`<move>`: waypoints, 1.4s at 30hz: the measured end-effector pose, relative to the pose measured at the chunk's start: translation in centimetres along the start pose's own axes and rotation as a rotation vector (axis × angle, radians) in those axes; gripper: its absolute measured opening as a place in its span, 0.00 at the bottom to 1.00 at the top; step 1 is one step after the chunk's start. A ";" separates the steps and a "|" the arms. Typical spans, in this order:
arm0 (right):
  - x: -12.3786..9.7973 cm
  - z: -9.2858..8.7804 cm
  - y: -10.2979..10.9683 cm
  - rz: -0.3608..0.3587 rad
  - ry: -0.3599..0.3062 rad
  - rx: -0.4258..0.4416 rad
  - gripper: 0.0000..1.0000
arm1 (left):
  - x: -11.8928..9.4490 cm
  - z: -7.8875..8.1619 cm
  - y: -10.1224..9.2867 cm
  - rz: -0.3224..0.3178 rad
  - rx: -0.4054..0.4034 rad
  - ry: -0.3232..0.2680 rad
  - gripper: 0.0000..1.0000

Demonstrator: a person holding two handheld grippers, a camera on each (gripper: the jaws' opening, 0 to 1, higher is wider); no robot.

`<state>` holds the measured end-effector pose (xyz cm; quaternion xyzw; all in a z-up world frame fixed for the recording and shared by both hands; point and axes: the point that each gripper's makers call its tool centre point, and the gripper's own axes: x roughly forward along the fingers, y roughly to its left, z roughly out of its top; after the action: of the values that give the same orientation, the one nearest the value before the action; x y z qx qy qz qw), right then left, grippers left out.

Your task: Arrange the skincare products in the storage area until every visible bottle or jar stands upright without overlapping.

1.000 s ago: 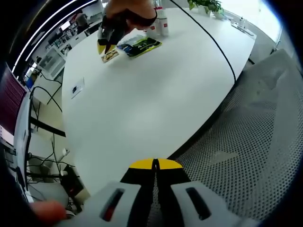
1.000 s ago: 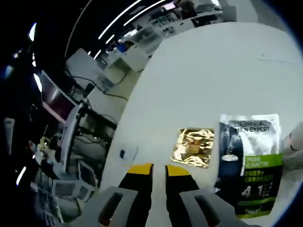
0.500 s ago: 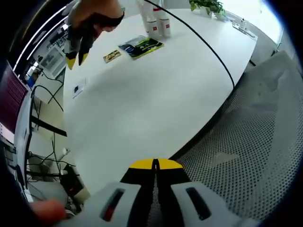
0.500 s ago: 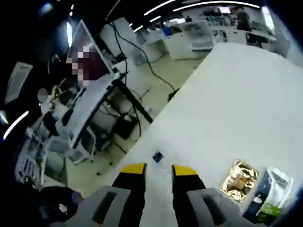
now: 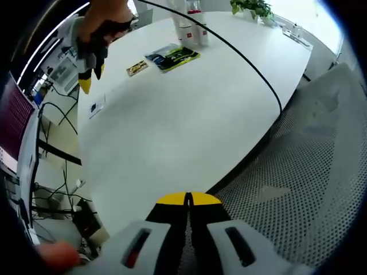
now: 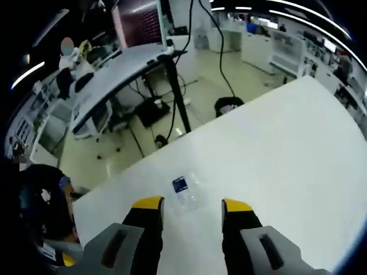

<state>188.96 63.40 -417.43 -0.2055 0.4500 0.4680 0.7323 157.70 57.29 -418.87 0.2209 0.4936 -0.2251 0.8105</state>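
A: right gripper (image 6: pixel 188 207) has its jaws apart over a small clear packet (image 6: pixel 184 191); bottles (image 5: pixel 192 27) are way off at 12 o'clock.

B: left gripper (image 5: pixel 188 200) is pinched together, holding nothing. Rushing back could topple those 2.

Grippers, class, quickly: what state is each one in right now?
Left gripper: shut, holding nothing.
Right gripper: open, empty, above the white table.
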 end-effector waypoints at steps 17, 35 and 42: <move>1.7 -1.5 -1.1 0.022 0.162 -0.204 0.55 | 0.1 -0.1 0.0 0.000 -0.006 -0.001 0.00; 2.5 -2.6 -0.3 0.103 0.274 -0.376 0.67 | 0.1 -0.2 0.1 0.000 -0.011 -0.001 0.00; 3.5 -1.9 0.9 0.110 0.250 -0.373 0.65 | 0.2 -0.2 0.1 0.000 -0.011 0.001 0.00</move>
<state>187.85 64.19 -421.29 -0.3686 0.4536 0.5532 0.5936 157.68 57.50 -419.11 0.2166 0.4950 -0.2226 0.8115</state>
